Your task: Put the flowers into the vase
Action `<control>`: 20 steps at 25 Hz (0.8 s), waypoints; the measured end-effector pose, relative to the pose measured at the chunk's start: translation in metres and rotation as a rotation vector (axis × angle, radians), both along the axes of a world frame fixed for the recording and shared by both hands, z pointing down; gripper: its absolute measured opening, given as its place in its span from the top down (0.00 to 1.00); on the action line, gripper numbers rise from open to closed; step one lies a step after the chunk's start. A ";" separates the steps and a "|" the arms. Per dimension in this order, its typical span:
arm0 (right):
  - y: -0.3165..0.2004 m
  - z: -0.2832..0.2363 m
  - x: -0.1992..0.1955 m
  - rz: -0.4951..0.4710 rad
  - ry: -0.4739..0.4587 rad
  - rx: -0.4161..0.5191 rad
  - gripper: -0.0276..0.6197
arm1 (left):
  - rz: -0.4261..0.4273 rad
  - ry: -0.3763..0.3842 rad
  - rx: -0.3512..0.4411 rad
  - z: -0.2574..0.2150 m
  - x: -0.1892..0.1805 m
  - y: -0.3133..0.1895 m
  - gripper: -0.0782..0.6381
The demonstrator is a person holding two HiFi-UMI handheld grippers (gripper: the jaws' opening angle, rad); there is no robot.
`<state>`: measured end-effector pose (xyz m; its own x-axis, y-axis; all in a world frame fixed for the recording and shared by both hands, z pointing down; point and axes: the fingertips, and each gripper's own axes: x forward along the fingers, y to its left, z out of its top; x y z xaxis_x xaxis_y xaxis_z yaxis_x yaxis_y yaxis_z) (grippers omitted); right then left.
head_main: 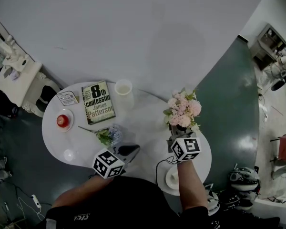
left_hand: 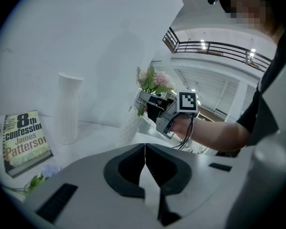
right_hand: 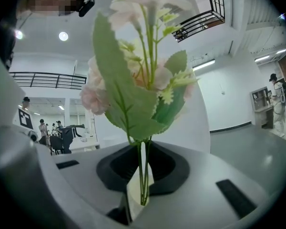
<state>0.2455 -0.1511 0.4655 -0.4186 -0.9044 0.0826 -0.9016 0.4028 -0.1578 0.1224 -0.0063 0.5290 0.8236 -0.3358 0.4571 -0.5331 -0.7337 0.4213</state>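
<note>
A bunch of pink flowers (head_main: 183,110) with green leaves stands upright above the table's right side, my right gripper (head_main: 178,136) shut on its stems. In the right gripper view the thin green stems (right_hand: 143,171) are pinched between the jaws and the blooms (right_hand: 133,94) fill the picture. The tall white vase (head_main: 123,88) stands at the table's far edge, left of the bunch; it also shows in the left gripper view (left_hand: 68,107). A blue flower (head_main: 110,135) lies flat on the table just ahead of my left gripper (head_main: 132,150), which is shut on nothing (left_hand: 145,149).
On the round white table (head_main: 143,123) lie a book (head_main: 98,102), a small card (head_main: 66,98), an apple on a plate (head_main: 62,120), a little white dish (head_main: 69,154), and a cup on a saucer (head_main: 172,178) near my right arm. A white chair (head_main: 19,80) stands at left.
</note>
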 end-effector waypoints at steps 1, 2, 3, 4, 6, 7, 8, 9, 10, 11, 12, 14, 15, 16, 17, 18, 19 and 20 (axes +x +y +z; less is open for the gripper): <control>0.000 0.000 0.000 -0.002 0.002 -0.001 0.90 | -0.001 0.000 0.000 0.000 0.000 0.000 0.87; 0.000 0.000 -0.001 -0.004 0.004 -0.002 0.90 | -0.002 -0.001 0.000 0.000 0.000 0.000 0.87; 0.001 0.000 -0.001 -0.006 0.007 -0.004 0.90 | -0.002 -0.001 0.000 0.000 0.000 0.000 0.87; 0.001 0.001 -0.001 -0.008 0.011 -0.006 0.89 | -0.003 -0.001 0.000 -0.001 0.000 0.000 0.87; 0.002 0.002 -0.001 -0.011 0.017 -0.010 0.89 | -0.003 -0.001 0.000 -0.001 0.000 0.000 0.87; 0.002 0.003 -0.002 -0.013 0.020 -0.012 0.89 | -0.003 -0.001 0.001 -0.001 0.000 0.000 0.87; 0.001 0.003 -0.002 -0.014 0.021 -0.013 0.89 | -0.004 0.000 0.001 -0.001 -0.001 -0.001 0.87; 0.001 0.004 -0.002 -0.016 0.022 -0.015 0.89 | -0.004 0.000 0.001 -0.001 -0.001 -0.001 0.87; 0.001 0.004 -0.002 -0.018 0.023 -0.017 0.89 | -0.004 -0.001 0.001 -0.001 -0.001 -0.001 0.87; 0.002 0.005 -0.002 -0.021 0.024 -0.019 0.89 | -0.005 -0.001 0.000 -0.001 -0.001 0.000 0.87; 0.003 0.005 -0.002 -0.025 0.025 -0.020 0.89 | -0.005 -0.001 0.000 -0.001 0.000 0.001 0.87; 0.004 0.006 -0.002 -0.030 0.029 -0.022 0.89 | -0.006 0.000 -0.001 -0.001 0.000 0.002 0.87; 0.004 0.006 -0.003 -0.031 0.031 -0.022 0.89 | -0.007 -0.001 -0.001 -0.001 0.000 0.003 0.87; 0.005 0.007 -0.003 -0.032 0.031 -0.023 0.89 | -0.007 -0.001 -0.002 -0.001 0.000 0.003 0.87; 0.005 0.007 -0.003 -0.032 0.031 -0.024 0.89 | -0.008 -0.001 -0.002 -0.001 0.000 0.003 0.87; 0.006 0.008 -0.003 -0.033 0.031 -0.026 0.89 | -0.008 -0.001 -0.003 -0.001 0.000 0.003 0.87; 0.006 0.009 -0.002 -0.033 0.031 -0.029 0.89 | -0.008 -0.001 -0.004 -0.001 0.000 0.004 0.87; 0.007 0.010 -0.002 -0.034 0.031 -0.031 0.89 | -0.008 0.000 -0.004 -0.001 0.000 0.004 0.87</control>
